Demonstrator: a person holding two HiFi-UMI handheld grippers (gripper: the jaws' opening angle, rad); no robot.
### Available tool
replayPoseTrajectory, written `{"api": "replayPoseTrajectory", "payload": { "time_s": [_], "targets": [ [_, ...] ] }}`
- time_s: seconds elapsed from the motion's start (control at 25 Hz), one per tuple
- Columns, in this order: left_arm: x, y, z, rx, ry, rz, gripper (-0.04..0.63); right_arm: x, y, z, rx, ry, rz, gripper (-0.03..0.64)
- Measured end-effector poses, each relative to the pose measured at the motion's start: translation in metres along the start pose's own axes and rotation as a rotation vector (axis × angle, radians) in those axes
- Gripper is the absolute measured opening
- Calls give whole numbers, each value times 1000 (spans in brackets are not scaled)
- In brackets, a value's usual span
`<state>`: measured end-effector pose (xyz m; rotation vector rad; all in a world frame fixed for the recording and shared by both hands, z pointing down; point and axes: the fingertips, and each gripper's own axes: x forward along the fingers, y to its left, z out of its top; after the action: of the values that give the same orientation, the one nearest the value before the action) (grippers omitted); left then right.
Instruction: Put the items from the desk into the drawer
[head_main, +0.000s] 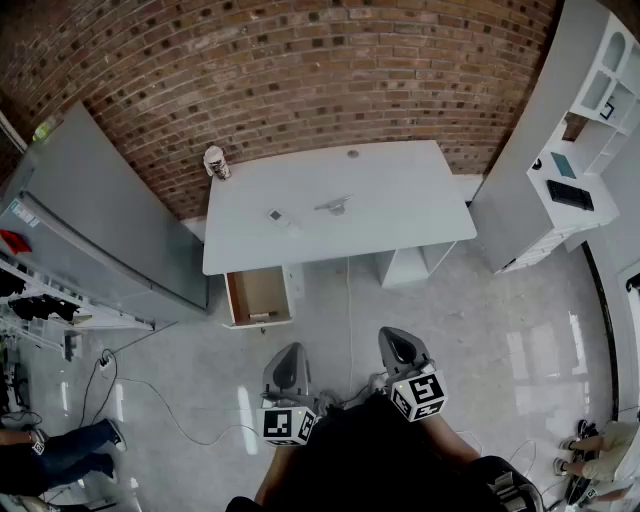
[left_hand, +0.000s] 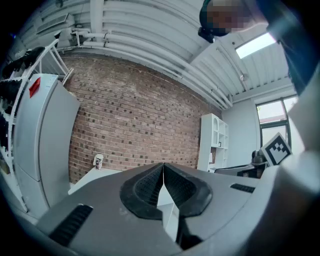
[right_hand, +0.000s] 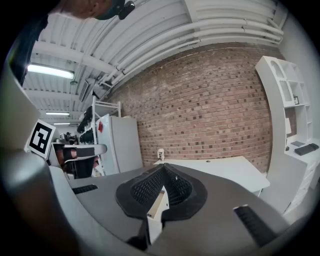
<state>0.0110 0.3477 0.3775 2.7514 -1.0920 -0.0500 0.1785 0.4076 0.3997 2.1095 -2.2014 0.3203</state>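
White desk (head_main: 400, 210) carries a can (head_main: 216, 162) at its back left corner, and a small white item (head_main: 277, 215) and a grey item (head_main: 334, 205) near centre. Drawer (head_main: 258, 297) under its left end stands open. Left gripper (left_hand: 163, 167) and right gripper (right_hand: 163, 170): jaws pressed together, nothing between, well apart from desk.

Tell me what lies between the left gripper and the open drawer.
Only bare, glossy floor, as the head view shows: nothing stands between the left gripper and the open drawer.
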Motion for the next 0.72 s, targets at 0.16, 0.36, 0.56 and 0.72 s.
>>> {"api": "replayPoseTrajectory", "payload": {
  "time_s": [0.16,0.36,0.56,0.72],
  "targets": [
    [1,-2,1,8,5,-5,5,-1,-2,-1,-1,-4,-4,-11],
    [0,-1,1,0,0,-4,5,-1,-1,0,-11,-5,0,-11],
    [-1,-2,0,-1,2,-7,5,-2,0,2,5,-23,-3,-10],
    [-1,-4,-1,-3,4,-5,5,-2,0,5,21,-33,16,-6]
  ]
}}
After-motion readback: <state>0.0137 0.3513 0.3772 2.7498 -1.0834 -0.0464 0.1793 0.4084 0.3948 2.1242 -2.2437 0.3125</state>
